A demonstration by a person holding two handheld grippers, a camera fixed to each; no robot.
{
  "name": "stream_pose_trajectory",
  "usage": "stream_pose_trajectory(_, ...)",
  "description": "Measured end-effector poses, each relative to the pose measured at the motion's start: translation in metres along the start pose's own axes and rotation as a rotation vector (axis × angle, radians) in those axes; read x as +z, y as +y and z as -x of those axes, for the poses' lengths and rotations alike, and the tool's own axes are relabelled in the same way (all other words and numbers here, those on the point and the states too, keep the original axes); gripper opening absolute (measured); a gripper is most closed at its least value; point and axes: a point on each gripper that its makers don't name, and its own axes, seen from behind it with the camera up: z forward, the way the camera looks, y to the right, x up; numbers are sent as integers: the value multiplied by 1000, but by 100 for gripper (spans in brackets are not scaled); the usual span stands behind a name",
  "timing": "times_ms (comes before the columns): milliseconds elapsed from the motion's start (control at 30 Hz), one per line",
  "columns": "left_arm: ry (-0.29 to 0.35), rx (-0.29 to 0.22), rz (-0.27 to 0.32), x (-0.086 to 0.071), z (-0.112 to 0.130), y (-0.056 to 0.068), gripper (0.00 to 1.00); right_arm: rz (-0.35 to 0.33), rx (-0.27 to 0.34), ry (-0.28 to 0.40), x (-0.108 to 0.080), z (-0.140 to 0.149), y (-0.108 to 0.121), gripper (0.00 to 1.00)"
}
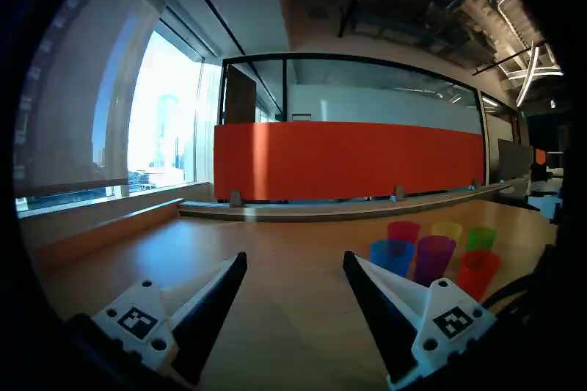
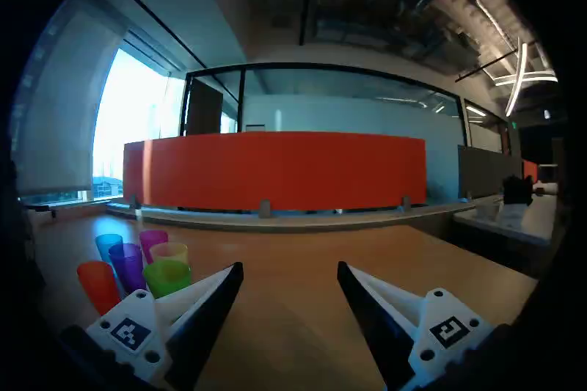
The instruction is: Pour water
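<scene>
Several coloured plastic cups stand in a cluster on the wooden table (image 1: 293,296). In the left gripper view they are right of centre: a blue cup (image 1: 391,256), a purple cup (image 1: 434,257), an orange-red cup (image 1: 478,272), a pink cup (image 1: 403,231), a yellow cup (image 1: 447,230) and a green cup (image 1: 480,237). My left gripper (image 1: 295,268) is open above the table, its right finger just in front of the blue cup. In the right gripper view the cups sit at the lower left: green cup (image 2: 166,276), purple cup (image 2: 127,265), orange-red cup (image 2: 97,284). My right gripper (image 2: 290,273) is open with nothing between its fingers.
An orange partition (image 1: 345,160) with glass above runs along the table's far edge. Bright windows (image 1: 161,127) and a wooden ledge lie to the left. Another desk with small objects (image 2: 513,207) stands at the far right.
</scene>
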Motion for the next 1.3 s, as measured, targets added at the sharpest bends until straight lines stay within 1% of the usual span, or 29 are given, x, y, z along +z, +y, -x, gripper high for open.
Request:
stream_pose_trajectory(367,-4,-6,0,0,0,-1,98,13,4,1,1,0,4,99)
stream_pose_trajectory(467,-6,-18,7,1,-8,-2,98,8,18,4,-1,-10,3,99)
stream_pose_trajectory(567,9,-33,24,1,-25,-1,98,-1,31,15,-3,-28,2,99)
stream_pose_trajectory(667,8,-39,48,4,-42,1,98,-18,35,13,-3,-44,1,99)
stream_pose_trajectory(767,9,-32,68,7,-62,1,98,-33,26,-1,-1,-57,0,99)
stream_pose_trajectory(867,12,-16,82,12,-83,1,98,-43,7,-15,2,-73,0,99)
stream_pose_trajectory(1067,22,13,105,22,-127,-1,98,-54,-37,-26,11,-117,-1,100)
stream_pose_trajectory(1167,7,25,119,30,-140,1,98,-65,-49,-33,17,-139,-4,99)
stream_pose_trajectory(1300,-1,31,136,39,-166,5,98,-78,-54,-43,24,-170,-12,99)
